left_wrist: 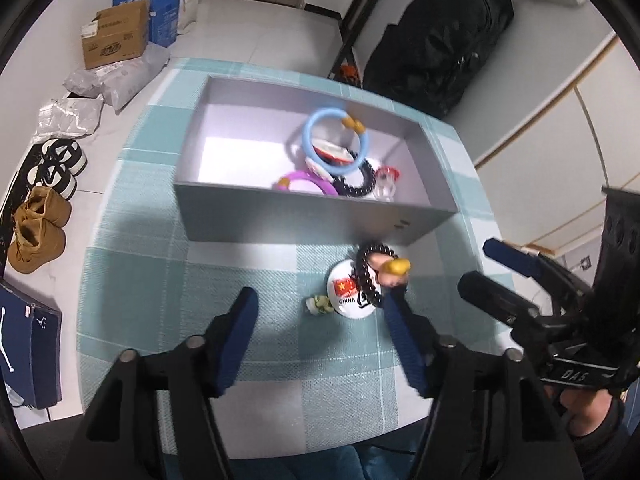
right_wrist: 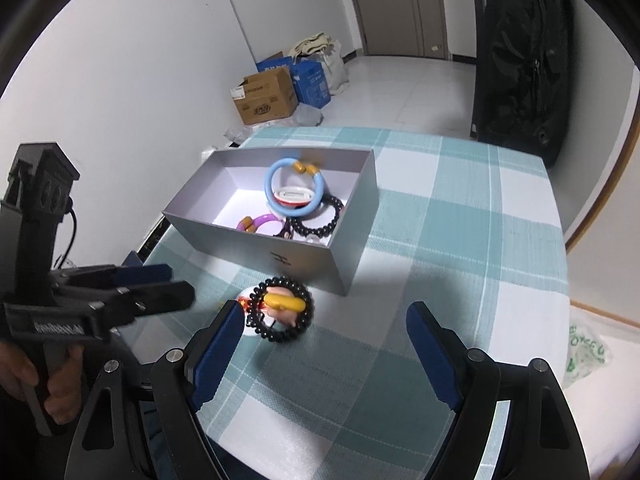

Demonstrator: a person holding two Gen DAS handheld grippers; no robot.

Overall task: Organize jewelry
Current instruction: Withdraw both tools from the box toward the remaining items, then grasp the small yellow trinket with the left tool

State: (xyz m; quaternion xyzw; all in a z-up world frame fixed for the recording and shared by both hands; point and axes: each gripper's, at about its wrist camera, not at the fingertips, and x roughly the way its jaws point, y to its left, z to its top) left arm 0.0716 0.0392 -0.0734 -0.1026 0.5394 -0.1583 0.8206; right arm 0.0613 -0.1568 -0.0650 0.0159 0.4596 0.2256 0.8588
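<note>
**Both tools open over the last pieces on the desk**

I am looking at a white-walled room with a tiled floor, a door at the back and cartons (right_wrist: pixel 266 96) against the wall. The desk (right_wrist: pixel 460 216) wears a teal and white checked cloth. On it stands an open grey box (right_wrist: pixel 280 258), and inside lie a blue ring (right_wrist: pixel 294 190), a purple ring (right_wrist: pixel 260 222) and a dark bead bracelet (right_wrist: pixel 318 220), crowded toward one end.

Just in front of the box, on the cloth, a second bead bracelet (right_wrist: pixel 280 316) rests partly on a white badge (left_wrist: pixel 352 290), with a yellow piece (right_wrist: pixel 286 302) and something pink inside its loop; I cannot make out what the pink item is. A small green object (left_wrist: pixel 320 305) lies just beside the badge.

My left tool (left_wrist: pixel 320 332) hangs over this group with its jaws apart; its right finger (left_wrist: pixel 400 332) sits close to the bracelet, though from the left wrist view I cannot tell whether it touches. My right tool (right_wrist: pixel 326 344) is spread wide above the cloth, gripping nothing, with the bracelet near its left finger.
</note>
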